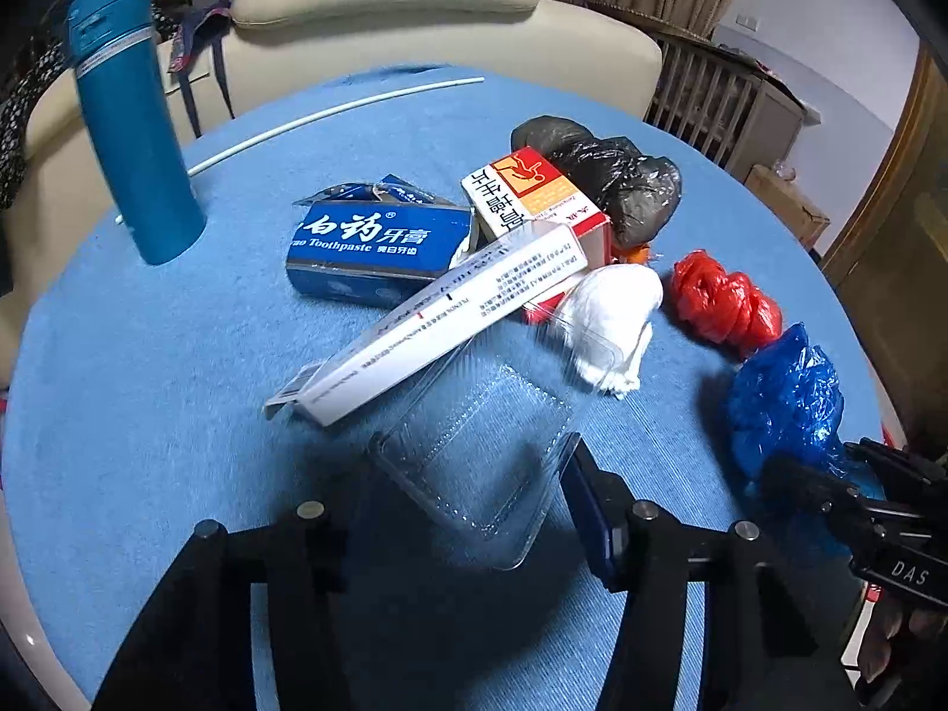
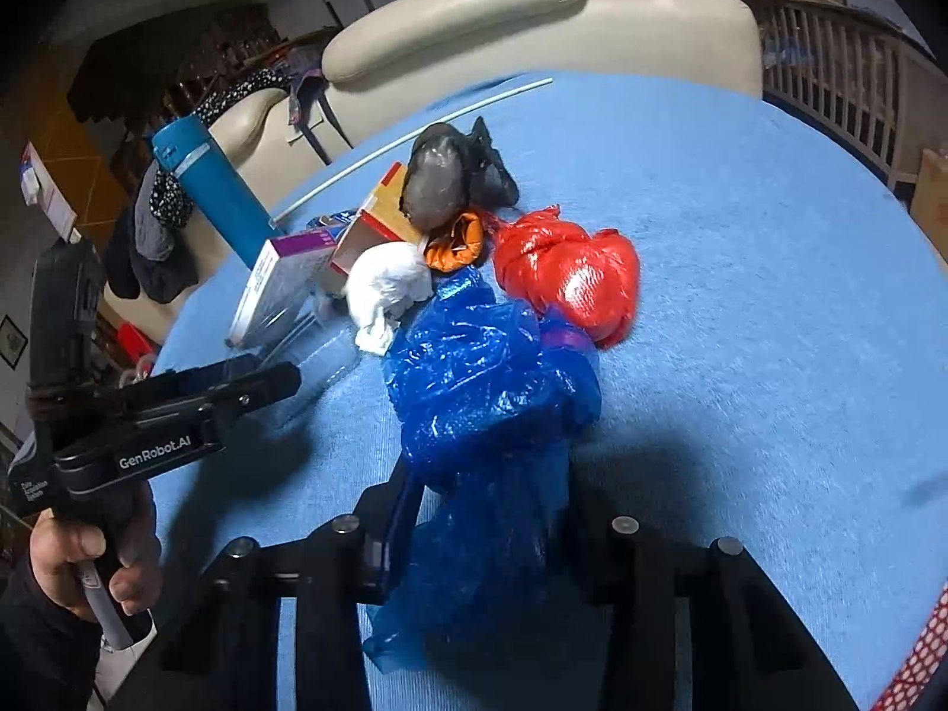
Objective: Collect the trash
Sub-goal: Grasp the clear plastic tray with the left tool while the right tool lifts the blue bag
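A clear plastic clamshell tray point(image 1: 474, 444) lies on the blue table between the fingers of my left gripper point(image 1: 474, 474), whose pads press on its two sides. In the right wrist view my right gripper point(image 2: 486, 492) is shut on a crumpled blue plastic bag point(image 2: 486, 391). Beyond the tray lie a long white box point(image 1: 444, 320), a blue toothpaste box point(image 1: 379, 249), a red-and-white medicine box point(image 1: 533, 195), a white wad point(image 1: 610, 314), a black bag point(image 1: 616, 178) and a red bag point(image 1: 723, 302). The left gripper point(image 2: 284, 379) also shows from the side, held by a hand.
A tall teal bottle point(image 1: 136, 136) stands at the table's far left. A thin white rod point(image 1: 332, 112) lies along the far edge of the blue table point(image 1: 148, 385). A cream armchair point(image 1: 385, 18) stands behind it, and wooden railings point(image 1: 711, 95) at the right.
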`<state>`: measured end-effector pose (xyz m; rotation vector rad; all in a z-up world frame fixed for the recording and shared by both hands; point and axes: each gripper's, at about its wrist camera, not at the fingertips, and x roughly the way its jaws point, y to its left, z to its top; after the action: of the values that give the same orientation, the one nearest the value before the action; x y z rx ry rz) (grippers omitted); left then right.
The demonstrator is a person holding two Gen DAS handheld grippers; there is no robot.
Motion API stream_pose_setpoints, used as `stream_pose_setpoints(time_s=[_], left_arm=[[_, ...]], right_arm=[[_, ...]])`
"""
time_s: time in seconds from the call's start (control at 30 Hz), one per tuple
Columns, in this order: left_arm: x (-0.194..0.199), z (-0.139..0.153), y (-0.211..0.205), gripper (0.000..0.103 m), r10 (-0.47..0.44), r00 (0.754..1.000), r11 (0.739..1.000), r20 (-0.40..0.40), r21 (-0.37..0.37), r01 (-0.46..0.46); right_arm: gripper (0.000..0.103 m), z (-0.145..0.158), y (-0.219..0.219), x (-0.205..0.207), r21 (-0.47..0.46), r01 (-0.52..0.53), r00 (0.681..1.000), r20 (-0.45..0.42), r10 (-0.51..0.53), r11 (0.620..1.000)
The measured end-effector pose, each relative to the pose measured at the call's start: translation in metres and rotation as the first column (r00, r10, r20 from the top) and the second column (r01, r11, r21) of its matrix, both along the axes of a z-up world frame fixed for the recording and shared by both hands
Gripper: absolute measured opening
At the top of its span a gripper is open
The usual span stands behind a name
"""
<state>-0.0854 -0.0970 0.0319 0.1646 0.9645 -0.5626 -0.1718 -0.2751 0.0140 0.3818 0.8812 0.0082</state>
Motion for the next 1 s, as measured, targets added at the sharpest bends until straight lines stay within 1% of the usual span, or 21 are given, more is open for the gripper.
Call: stream_pose_setpoints(time_s=[0.2, 0.4, 0.57, 1.0], left_arm=[[-0.024, 0.010, 0.019, 0.058, 0.050, 0.999, 0.998, 0.020, -0.044, -0.049], [-0.047, 0.016, 0.025, 0.058, 0.072, 0.996, 0.997, 0.052, -0.031, -0.071], [-0.063, 0.022, 0.026, 0.058, 0.080, 0.995, 0.996, 0.063, -0.037, -0.078], [-0.090, 0.038, 0.020, 0.058, 0.057, 0.994, 0.997, 0.095, -0.066, -0.051]], right_arm=[[0.045, 0.003, -0.001, -0.017, 0.029, 0.035, 0.999, 0.011, -0.035, 0.999], [0.045, 0.011, 0.002, -0.034, 0.032, 0.051, 0.998, 0.036, -0.052, 0.998], [0.045, 0.020, 0.002, -0.047, 0.030, 0.062, 0.996, 0.062, -0.064, 0.998], [0.045, 0.044, -0.009, -0.079, 0.038, 0.110, 0.985, 0.126, -0.114, 0.993]])
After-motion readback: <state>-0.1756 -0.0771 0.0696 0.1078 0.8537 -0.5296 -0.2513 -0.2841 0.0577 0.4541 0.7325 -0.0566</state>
